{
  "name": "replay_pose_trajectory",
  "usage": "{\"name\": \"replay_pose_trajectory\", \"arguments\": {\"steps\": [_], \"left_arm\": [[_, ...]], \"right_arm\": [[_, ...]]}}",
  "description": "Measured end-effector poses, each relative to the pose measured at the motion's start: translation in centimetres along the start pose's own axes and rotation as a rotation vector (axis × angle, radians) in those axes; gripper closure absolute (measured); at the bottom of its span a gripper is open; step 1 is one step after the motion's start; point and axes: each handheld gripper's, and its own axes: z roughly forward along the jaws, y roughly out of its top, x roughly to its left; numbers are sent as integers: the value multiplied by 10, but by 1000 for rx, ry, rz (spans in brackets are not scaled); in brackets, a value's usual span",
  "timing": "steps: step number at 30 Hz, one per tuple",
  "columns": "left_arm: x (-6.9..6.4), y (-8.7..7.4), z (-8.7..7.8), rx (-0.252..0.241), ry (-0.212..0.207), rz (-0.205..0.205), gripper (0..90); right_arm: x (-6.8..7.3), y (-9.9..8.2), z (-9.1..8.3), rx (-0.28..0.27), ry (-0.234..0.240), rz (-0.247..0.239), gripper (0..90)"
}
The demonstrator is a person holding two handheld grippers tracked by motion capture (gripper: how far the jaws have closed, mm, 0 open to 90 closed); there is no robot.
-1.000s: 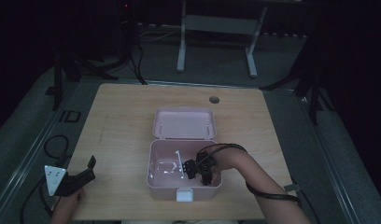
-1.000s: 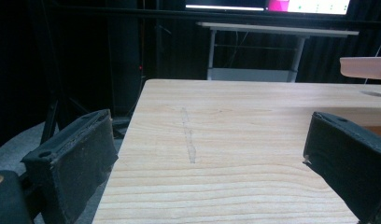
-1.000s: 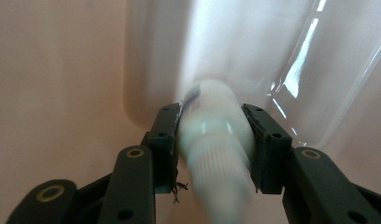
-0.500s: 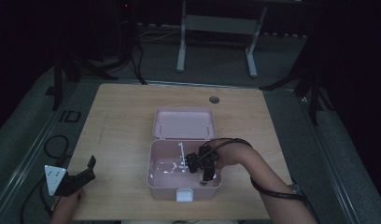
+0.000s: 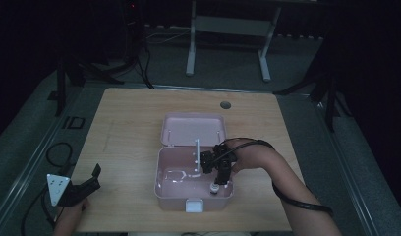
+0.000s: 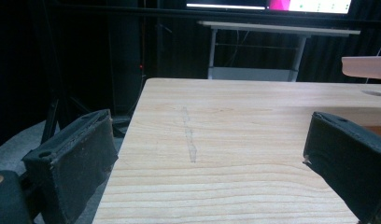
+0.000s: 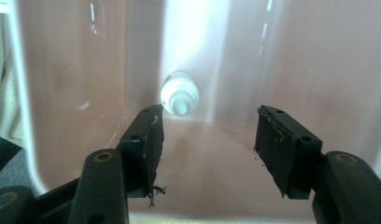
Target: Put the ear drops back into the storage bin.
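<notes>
While easing the right tongs [image 5: 217, 172] up out of the pink box [image 5: 161, 192], keep them square over the small white bottle [image 7: 179, 94] and lift straight, with no sideways drift that could clip its cap or the box wall. Just been spreading, now roughly half open, with nothing between the pads and nothing held. Leave the bottle [image 5: 214, 189] where it sits, free of the tips and beyond them, in the box's near right corner, close against the wall. Clear the rim fully before swinging away, and mind the trailing cable near the hinged lid [image 5: 193, 129], folded back flat on the tabletop [image 5: 125, 132]. Keep the left tongs [image 5: 94, 178] parked low at the near left edge of the tabletop, well apart from the box, wide open [image 6: 207, 154] and empty, over bare wood. By count: two tongs, one box with one lid, one white bottle, one thin white rod [image 5: 196, 151] near the back wall of the box, one pale looped shape [image 5: 176, 175] on the box floor, too faint to tell apart further, and one round hole [image 5: 226, 104] at the far side of the tabletop.
</notes>
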Motion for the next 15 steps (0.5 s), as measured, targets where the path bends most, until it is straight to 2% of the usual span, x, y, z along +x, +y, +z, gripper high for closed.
{"name": "replay_pose_trajectory", "arguments": {"steps": [1,6,9,14,15], "left_arm": [[0,0,0,0,0,0,24],[0,0,0,2,1,0,24],[0,0,0,3,2,0,24],[0,0,0,3,2,1,24],[0,0,0,3,3,1,24]], "right_arm": [[1,-4,-7,-12,-10,14,383],[2,-15,-21,-46,-44,32,380],[3,-28,-34,-73,-66,57,379],[4,-43,-43,-99,-77,85,353],[4,-51,-45,-112,-85,111,341]]}}
